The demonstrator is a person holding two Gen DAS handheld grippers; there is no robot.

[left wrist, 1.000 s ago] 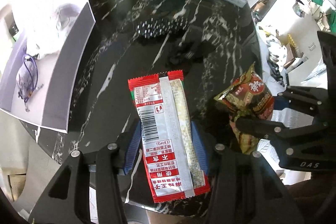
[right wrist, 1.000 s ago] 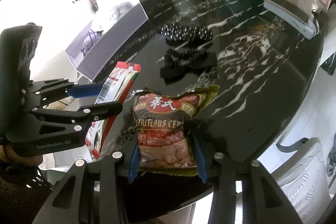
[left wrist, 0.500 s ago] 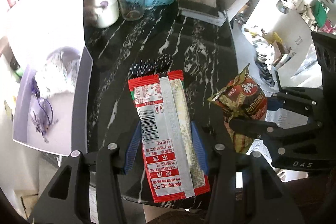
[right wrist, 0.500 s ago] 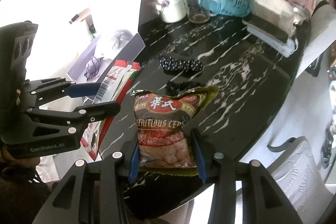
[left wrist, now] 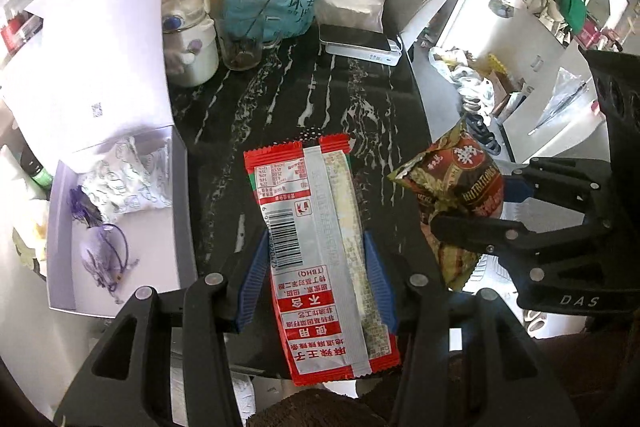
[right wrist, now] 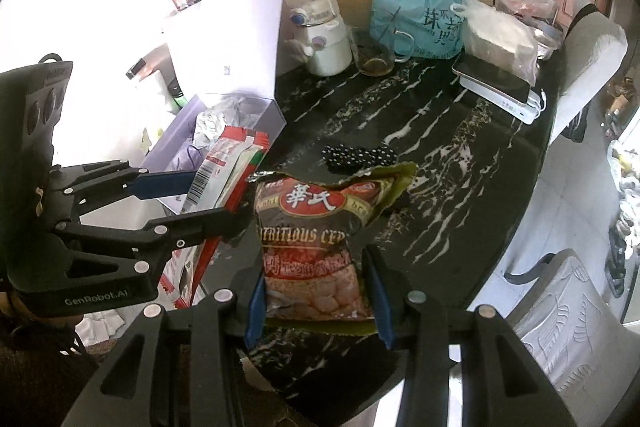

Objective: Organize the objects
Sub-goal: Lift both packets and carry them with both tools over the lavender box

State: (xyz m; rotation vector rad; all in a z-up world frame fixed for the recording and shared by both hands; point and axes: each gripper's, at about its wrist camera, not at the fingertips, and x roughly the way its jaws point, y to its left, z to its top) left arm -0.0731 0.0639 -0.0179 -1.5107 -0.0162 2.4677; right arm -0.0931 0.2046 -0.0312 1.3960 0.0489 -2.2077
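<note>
You raised both grippers away from the black table [left wrist: 352, 99], left gripper [left wrist: 316, 279] clamped on the red snack packet [left wrist: 320, 247], right gripper [right wrist: 316, 291] on the brown cereal bag [right wrist: 320, 235], so both seemed ready for the lavender box [left wrist: 64, 259] at left.

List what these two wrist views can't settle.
- Left view: red packet covers most of the dotted hair tie.
- Right view: cereal bag hides whatever lies on the table under it.
- Both views: contents of the knotted blue bag are hidden.
- Left view: box is cut off at the edge.
</note>
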